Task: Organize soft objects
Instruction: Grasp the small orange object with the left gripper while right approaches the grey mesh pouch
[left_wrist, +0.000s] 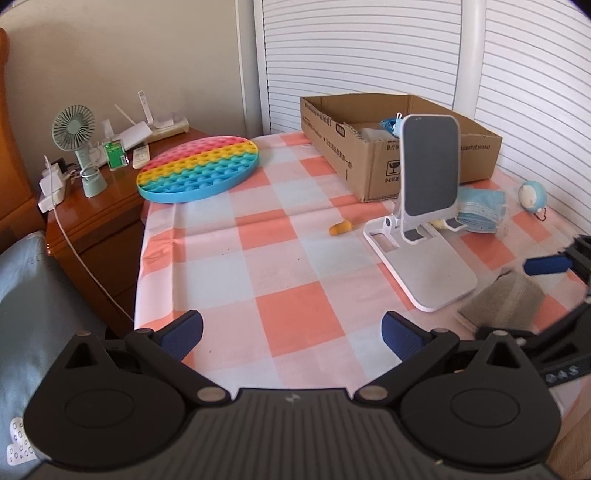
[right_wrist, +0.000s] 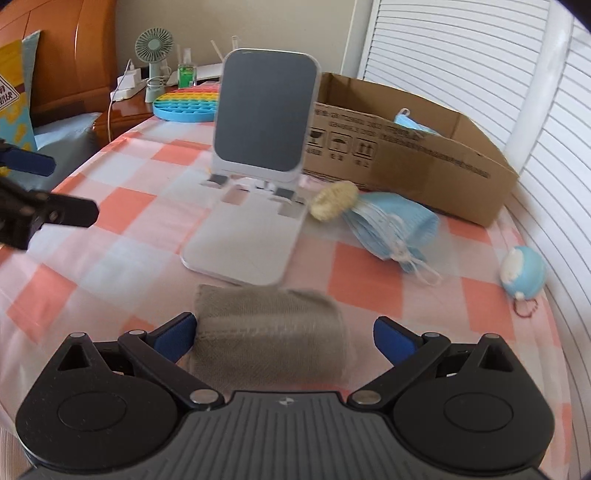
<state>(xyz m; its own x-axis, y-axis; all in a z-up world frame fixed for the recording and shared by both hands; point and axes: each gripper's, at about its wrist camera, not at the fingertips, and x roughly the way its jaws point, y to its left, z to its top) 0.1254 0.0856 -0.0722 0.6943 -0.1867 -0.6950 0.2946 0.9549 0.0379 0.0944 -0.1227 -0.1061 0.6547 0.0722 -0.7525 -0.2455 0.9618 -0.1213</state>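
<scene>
The right hand-held gripper (right_wrist: 283, 338) is held low and level over the checked surface (right_wrist: 110, 258), jaws spread wide around a folded grey cloth (right_wrist: 269, 332); its left pad touches the cloth, the right pad stands clear. The left hand-held gripper (left_wrist: 291, 338) hovers open above bare surface, the cloth off to its right.

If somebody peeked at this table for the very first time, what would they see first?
Probably the rainbow bubble toy, bright at the far left edge of the checked tablecloth. Next comes the white phone stand standing in the middle, in front of the cardboard box. Close up, a grey folded cloth sits between the open fingers of the right gripper.
</scene>
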